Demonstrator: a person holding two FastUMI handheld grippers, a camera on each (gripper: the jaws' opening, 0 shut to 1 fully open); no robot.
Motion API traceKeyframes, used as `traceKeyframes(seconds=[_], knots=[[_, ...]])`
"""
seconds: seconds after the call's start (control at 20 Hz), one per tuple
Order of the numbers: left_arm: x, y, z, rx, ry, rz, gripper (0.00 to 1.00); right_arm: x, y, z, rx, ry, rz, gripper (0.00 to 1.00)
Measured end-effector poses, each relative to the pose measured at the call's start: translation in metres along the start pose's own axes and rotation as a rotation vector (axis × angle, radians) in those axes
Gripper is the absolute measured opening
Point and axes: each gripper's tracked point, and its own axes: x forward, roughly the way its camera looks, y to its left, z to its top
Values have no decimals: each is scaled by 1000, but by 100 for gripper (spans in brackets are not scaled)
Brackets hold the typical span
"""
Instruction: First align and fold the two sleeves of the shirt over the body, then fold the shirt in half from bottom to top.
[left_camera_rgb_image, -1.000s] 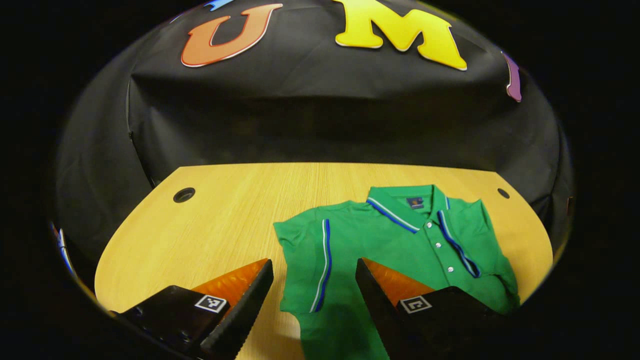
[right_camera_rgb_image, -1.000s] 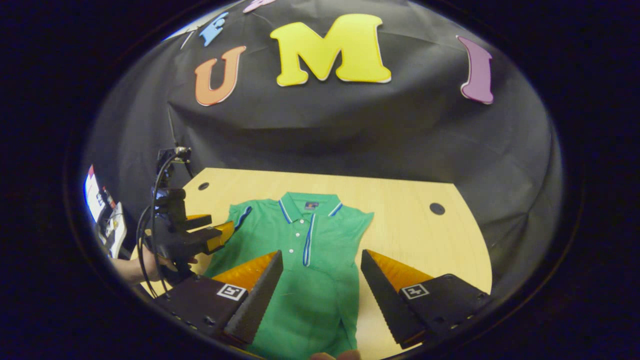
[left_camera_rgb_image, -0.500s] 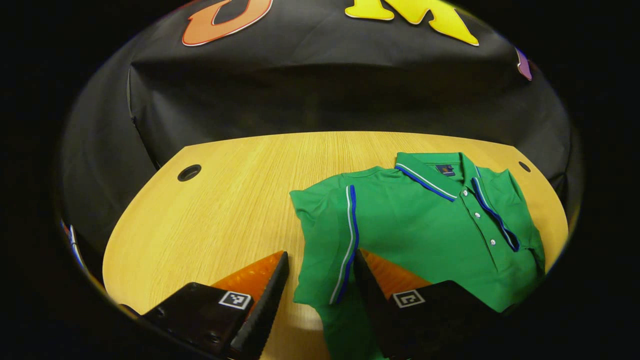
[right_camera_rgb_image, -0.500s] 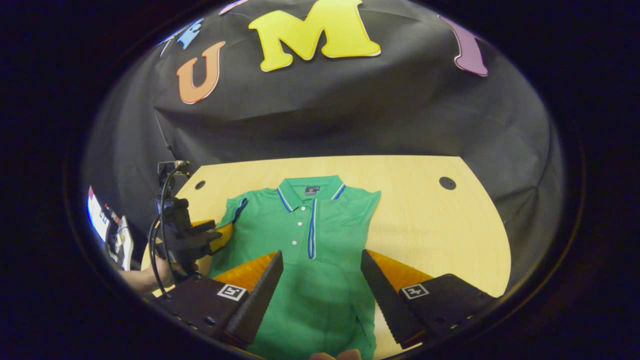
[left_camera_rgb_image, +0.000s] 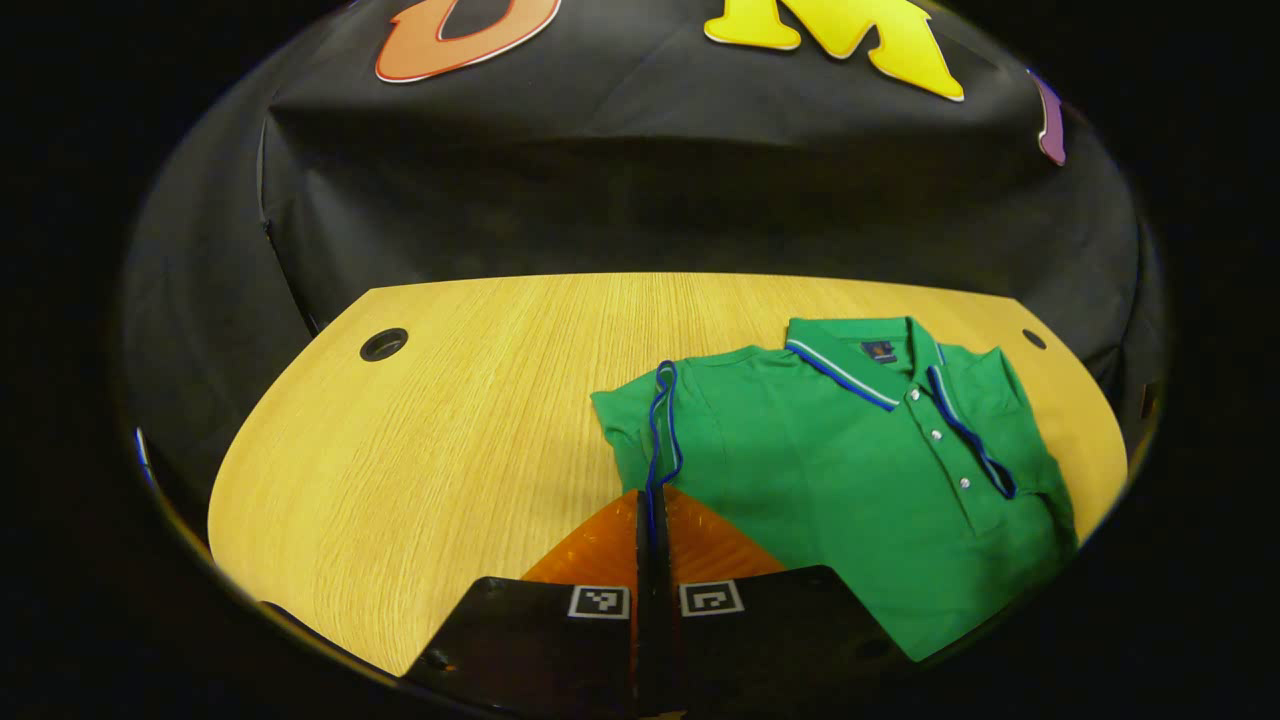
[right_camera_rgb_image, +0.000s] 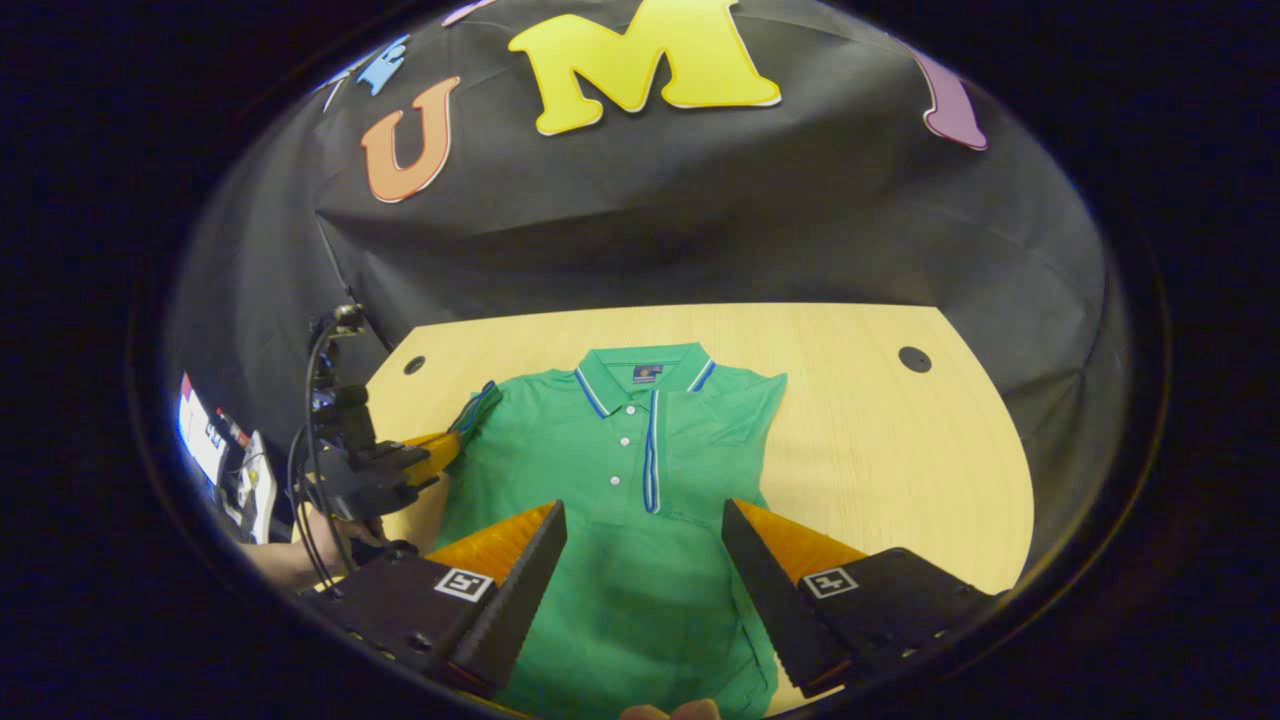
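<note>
One sleeve already lies over the green shirt (right_camera_rgb_image: 640, 480), spread mid-worktop (left_camera_rgb_image: 420, 450). The left gripper (left_camera_rgb_image: 652, 510) has its fingers pinched on the other sleeve (left_camera_rgb_image: 645, 430) at 9 o'clock; the right gripper (right_camera_rgb_image: 645, 560) hovers, fingers wide. That sleeve and the bottom-to-top fold remain.

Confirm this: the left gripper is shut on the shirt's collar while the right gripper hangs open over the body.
Not the collar. The left gripper is shut on the trimmed edge of the sleeve; the left gripper view shows it. The collar lies free on the shirt. The rest is right: the right gripper hangs open over the body.
</note>
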Motion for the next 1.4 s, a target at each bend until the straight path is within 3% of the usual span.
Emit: traceKeyframes(seconds=[0.2, 0.25, 0.3, 0.55, 0.85, 1.05, 1.15, 1.2, 1.25, 1.4], knots=[[-14, -9, 22, -2, -42, -23, 6, -6, 1, 4, 16, -13, -6, 96], [-18, -12, 28, 0, -50, -21, 6, -10, 2, 11, 7, -42, -7, 92], [-23, -15, 34, 3, -60, -19, 6, -15, 3, 17, -7, -68, -6, 96], [-37, -51, 56, 47, -77, -35, 6, -32, 6, 15, 3, -94, 12, 96], [-29, -123, 55, 83, -65, -79, 6, -58, -25, 3, 38, -110, -42, 96], [-16, -151, 39, 111, -38, -67, 6, -71, -46, -1, 57, -119, -78, 96], [-10, -155, 32, 104, -17, -58, 13, -79, -52, 1, 60, -135, -89, 96], [-15, -157, 31, 98, -14, -59, 23, -84, -54, 2, 56, -145, -91, 92], [-18, -158, 31, 90, -16, -63, 32, -86, -55, 3, 46, -156, -97, 96], [-42, -148, 45, 54, -66, -33, 100, -92, -49, 10, 5, -194, -89, 96]])
